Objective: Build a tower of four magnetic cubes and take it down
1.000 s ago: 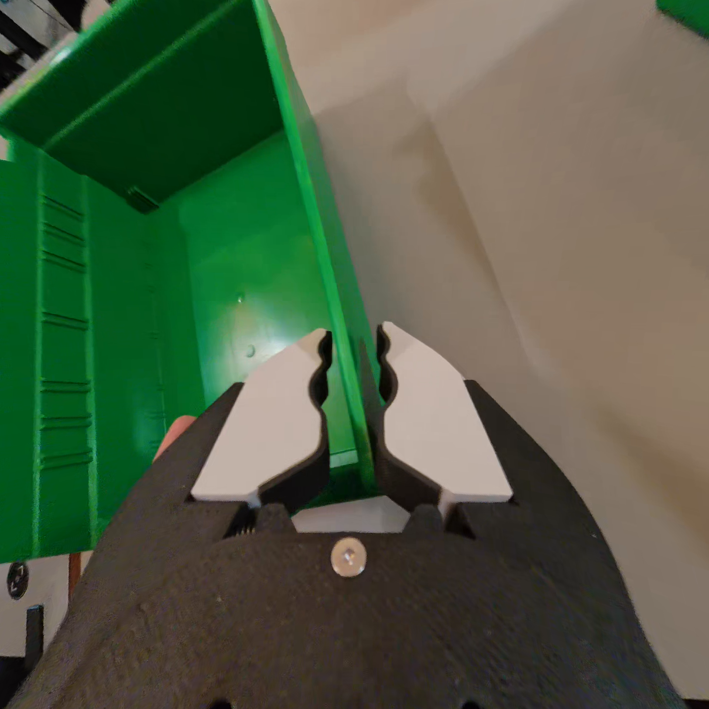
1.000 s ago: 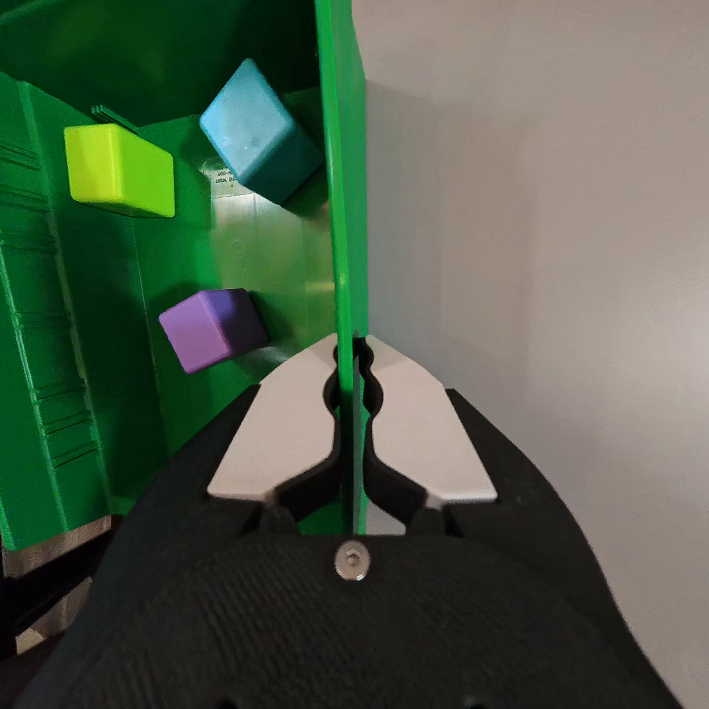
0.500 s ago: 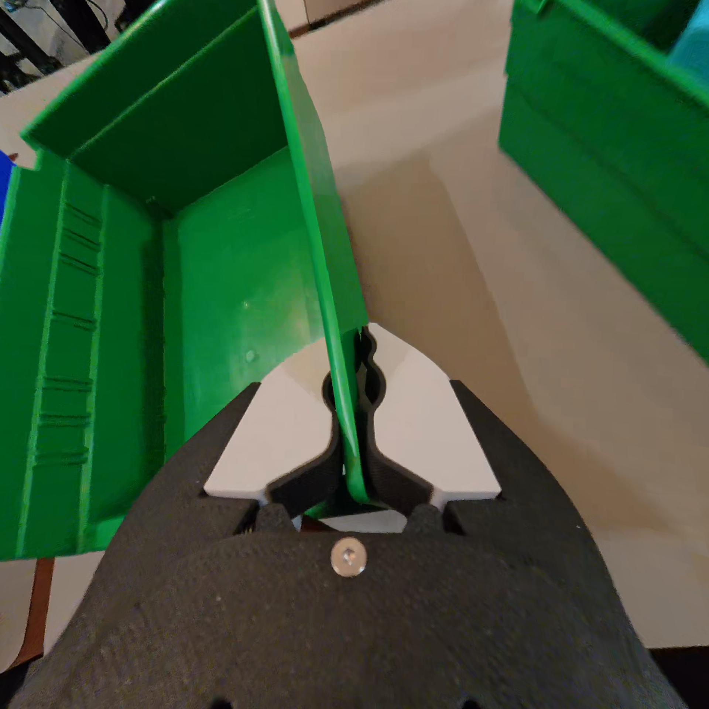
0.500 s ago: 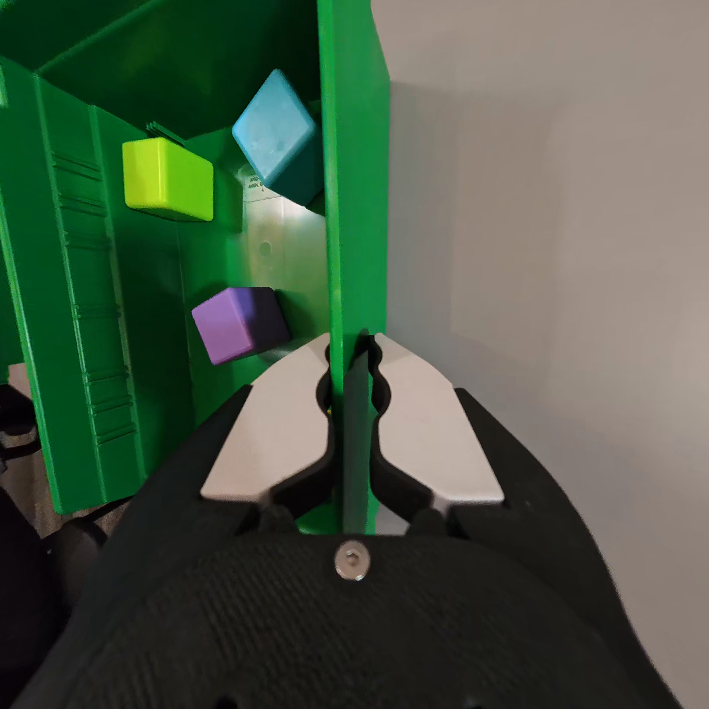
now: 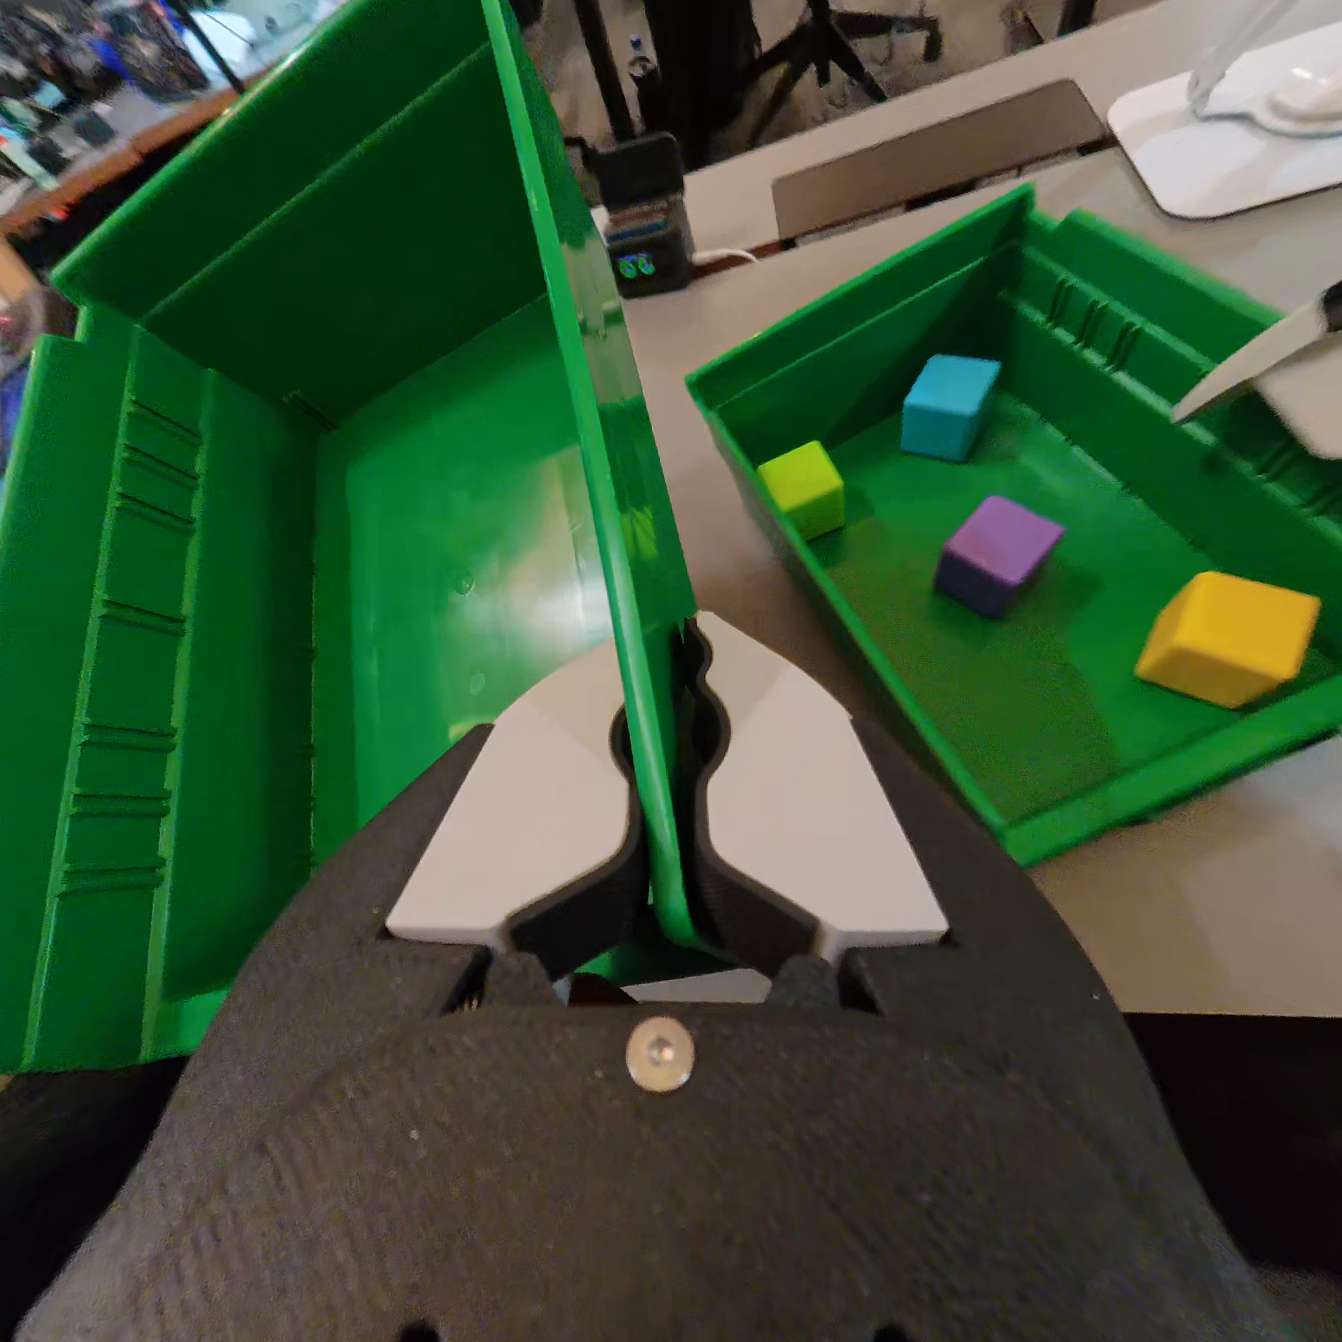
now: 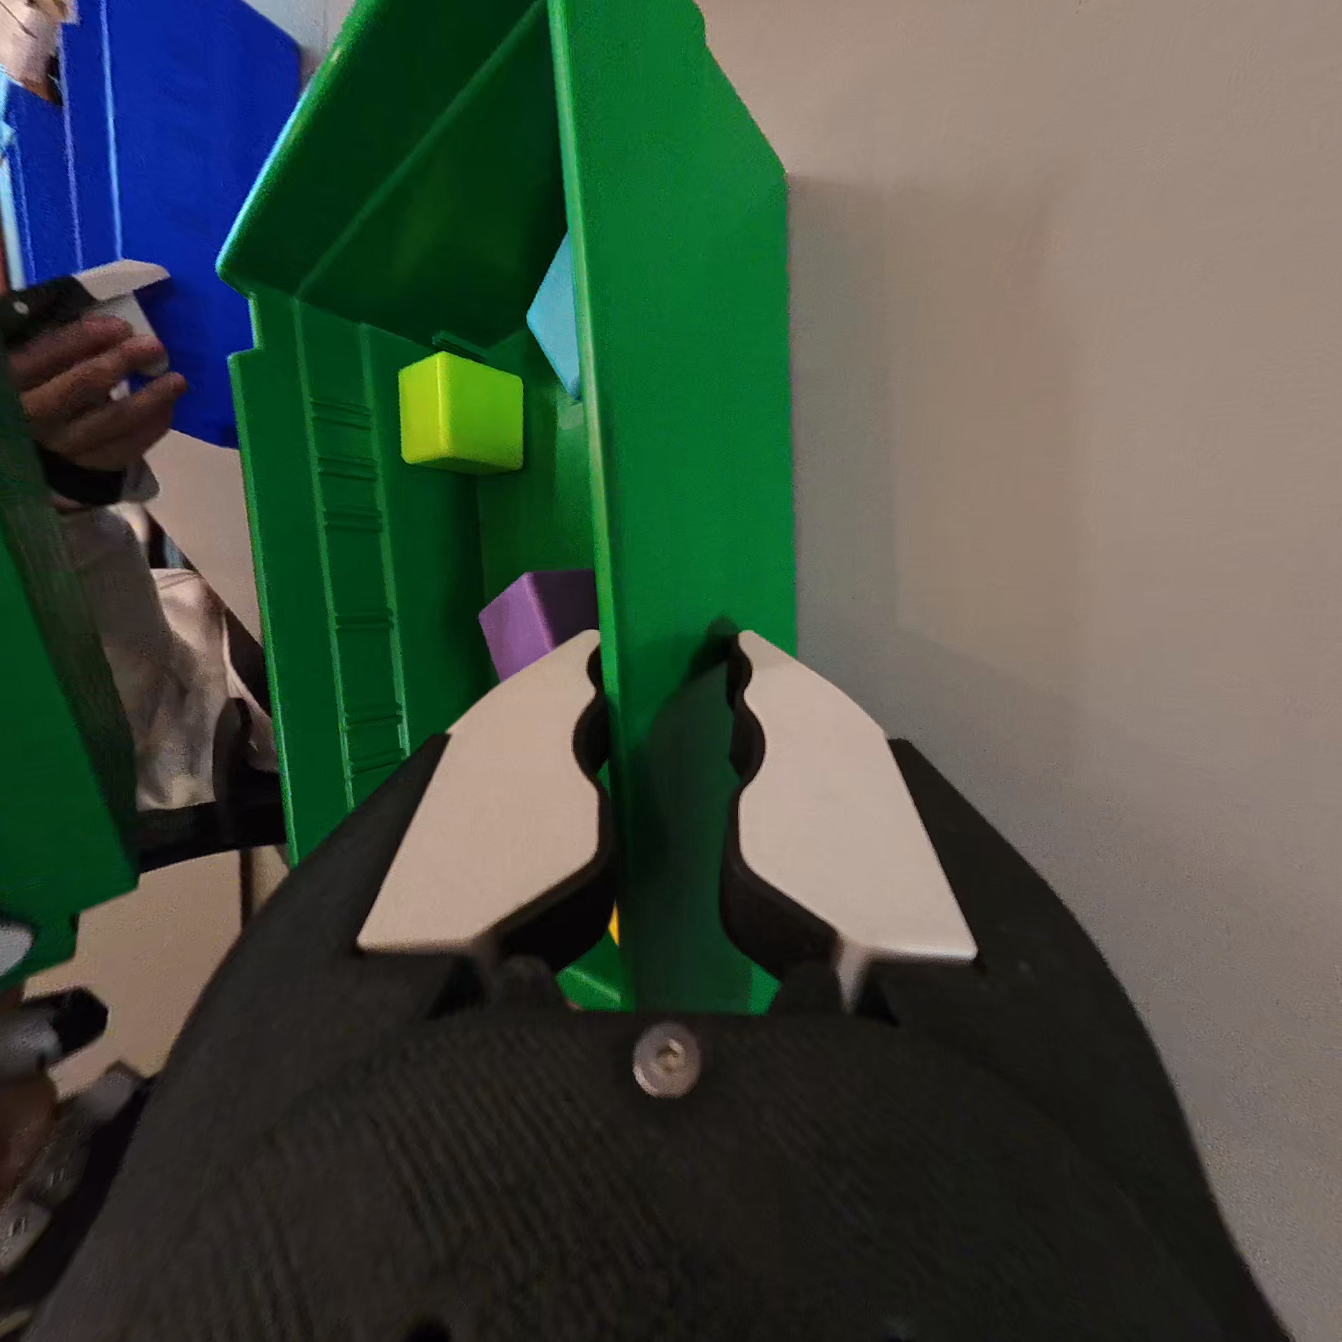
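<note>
Fingers of the left gripper [image 5: 664, 755] clamp the side wall of an empty green bin [image 5: 407, 552]; fingers of the right gripper [image 6: 668, 770] stand slightly parted astride the wall of a second green bin [image 5: 1002, 697] on the bench [image 5: 1162, 922]; inside lie lime cube [image 5: 802, 488], blue cube [image 5: 948, 405], purple cube [image 5: 998, 553], yellow cube [image 5: 1227, 637], all apart.

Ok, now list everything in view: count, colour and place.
Bins: two, green; empty bin in the left tool, cube bin on the table.
Cubes: four, inside the cube bin; blue cube, lime cube, purple cube, yellow cube.
Table: one, grey, under the cube bin.
Device: one, black, far table edge.
Base: one, white, far right.
Panel: one, blue, behind the bins.
Hand: one, holding the left tool.
Left tool: shut on the empty bin's wall.
Right tool: straddles the cube bin's wall; grip unclear.
</note>
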Demonstrator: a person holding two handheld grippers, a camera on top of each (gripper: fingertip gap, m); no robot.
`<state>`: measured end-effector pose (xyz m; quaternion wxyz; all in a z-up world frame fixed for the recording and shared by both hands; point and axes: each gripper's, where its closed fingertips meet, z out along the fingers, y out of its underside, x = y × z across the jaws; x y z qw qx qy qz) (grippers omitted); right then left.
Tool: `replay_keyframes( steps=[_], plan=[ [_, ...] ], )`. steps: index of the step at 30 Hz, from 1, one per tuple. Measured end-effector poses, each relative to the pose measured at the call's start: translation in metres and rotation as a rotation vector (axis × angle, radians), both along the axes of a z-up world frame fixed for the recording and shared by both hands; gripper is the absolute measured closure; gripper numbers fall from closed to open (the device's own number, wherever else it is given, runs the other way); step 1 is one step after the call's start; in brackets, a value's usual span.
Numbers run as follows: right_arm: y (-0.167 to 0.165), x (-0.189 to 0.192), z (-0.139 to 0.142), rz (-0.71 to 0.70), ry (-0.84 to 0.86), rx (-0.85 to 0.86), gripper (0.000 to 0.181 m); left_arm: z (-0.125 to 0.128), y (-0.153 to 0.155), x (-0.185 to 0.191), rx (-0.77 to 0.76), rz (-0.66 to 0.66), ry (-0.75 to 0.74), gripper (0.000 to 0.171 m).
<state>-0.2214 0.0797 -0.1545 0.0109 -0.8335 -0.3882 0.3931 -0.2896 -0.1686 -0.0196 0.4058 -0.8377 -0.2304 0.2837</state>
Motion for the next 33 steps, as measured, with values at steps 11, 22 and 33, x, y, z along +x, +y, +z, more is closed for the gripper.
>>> replay_keyframes(
  steps=[11, 22, 33],
  plan=[
    [-0.06, -0.087, 0.024, 0.056, 0.112, 0.147, 0.148, 0.019, -0.022, 0.011, 0.042, -0.003, -0.02, 0.164],
    [-0.031, -0.002, 0.067, 0.134, 0.308, 0.189, 0.161, 0.031, 0.003, 0.031, 0.032, -0.06, 0.03, 0.164],
    [-0.104, 0.014, 0.018, 0.217, 0.387, 0.501, 0.181, 0.048, 0.02, 0.056, 0.06, -0.13, 0.077, 0.164]
  ],
)
